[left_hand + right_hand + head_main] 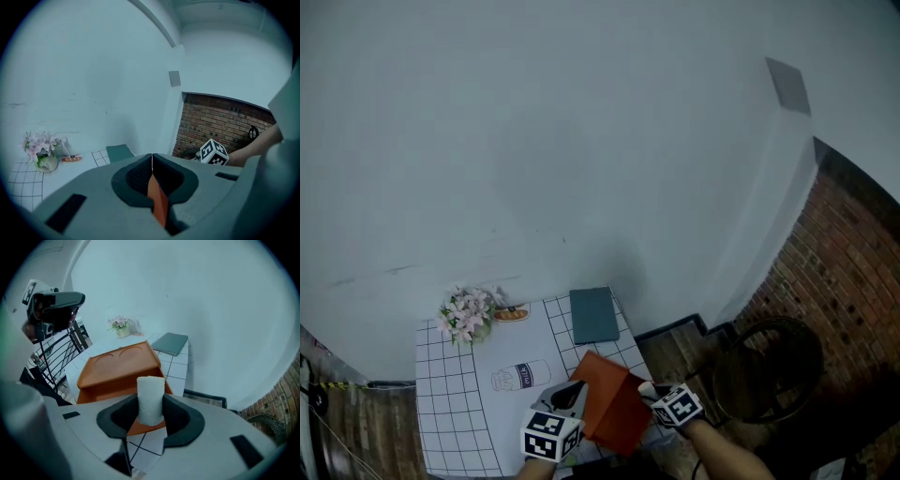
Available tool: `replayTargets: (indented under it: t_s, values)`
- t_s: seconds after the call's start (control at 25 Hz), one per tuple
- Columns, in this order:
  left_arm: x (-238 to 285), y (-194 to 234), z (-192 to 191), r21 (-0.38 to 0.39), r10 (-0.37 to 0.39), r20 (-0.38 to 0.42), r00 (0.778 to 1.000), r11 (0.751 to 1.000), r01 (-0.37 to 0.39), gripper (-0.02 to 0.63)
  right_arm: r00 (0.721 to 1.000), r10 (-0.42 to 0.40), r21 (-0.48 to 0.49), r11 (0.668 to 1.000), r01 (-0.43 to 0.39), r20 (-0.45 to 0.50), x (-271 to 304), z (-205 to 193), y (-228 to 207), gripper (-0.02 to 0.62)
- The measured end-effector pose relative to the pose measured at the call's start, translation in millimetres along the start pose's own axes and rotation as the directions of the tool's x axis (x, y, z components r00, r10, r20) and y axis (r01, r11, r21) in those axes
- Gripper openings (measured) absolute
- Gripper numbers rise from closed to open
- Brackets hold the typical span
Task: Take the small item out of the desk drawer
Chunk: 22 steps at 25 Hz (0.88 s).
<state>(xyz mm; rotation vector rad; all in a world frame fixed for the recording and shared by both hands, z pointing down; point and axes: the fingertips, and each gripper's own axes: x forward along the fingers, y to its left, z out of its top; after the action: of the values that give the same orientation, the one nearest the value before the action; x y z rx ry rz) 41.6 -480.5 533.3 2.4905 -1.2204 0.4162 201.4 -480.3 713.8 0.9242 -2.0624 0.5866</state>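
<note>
Pinched in the right gripper [150,416]: a small white cylinder of soft-looking material [150,397], upright, with the jaws standing fairly wide and a pad pressed to each side of it. Held just in front of the orange plastic desk drawer box [117,364], over the orange floor of its pulled-out drawer, and clear of that floor as far as the right gripper view tells.

Clamped in the left gripper [152,176]: a thin orange edge of that same box, seen end-on, the jaws drawn almost fully together on it. In the head view, left gripper [570,398] at the box's left side, right gripper [649,391] at its right, the box [614,403] tilted between the two.

Under the box, a table with a white black-gridded cloth [450,394]. Behind the box, a flat teal-grey book [593,315]. Further behind and to the left of the box, a bunch of pink flowers in a small vase [466,314], with a small orange bread-shaped item [511,314] touching or just beside it. Left of the box, a milk bottle outline drawn on the cloth [520,376]. Right of the box, beyond the table, a red brick wall [844,272].
</note>
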Motion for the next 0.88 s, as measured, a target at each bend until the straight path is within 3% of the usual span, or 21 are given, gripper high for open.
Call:
replayTargets:
  t_s: [0.24, 0.44, 0.68, 0.88]
  values:
    - [16, -29, 7, 0.041, -0.014, -0.036, 0.999, 0.999, 0.016, 0.012, 0.983, 0.042, 0.037, 0.998, -0.049, 0.179, -39, 34, -16, 0.156]
    - [25, -27, 21, 0.046, -0.004, -0.044, 0.999, 0.999, 0.006, 0.012, 0.951, 0.064, 0.066, 0.994, -0.088, 0.304, -80, 48, -24, 0.156]
    - [38, -54, 43, 0.080, -0.060, -0.023, 0.998, 0.995, 0.062, 0.012, 0.887, 0.033, 0.077, 0.994, -0.077, 0.461, -131, 66, -34, 0.156]
    - [34, -66, 60, 0.099, -0.028, 0.034, 0.999, 0.995, 0.024, 0.012, 0.805, 0.042, 0.074, 0.992, -0.106, 0.591, -183, 86, -22, 0.156]
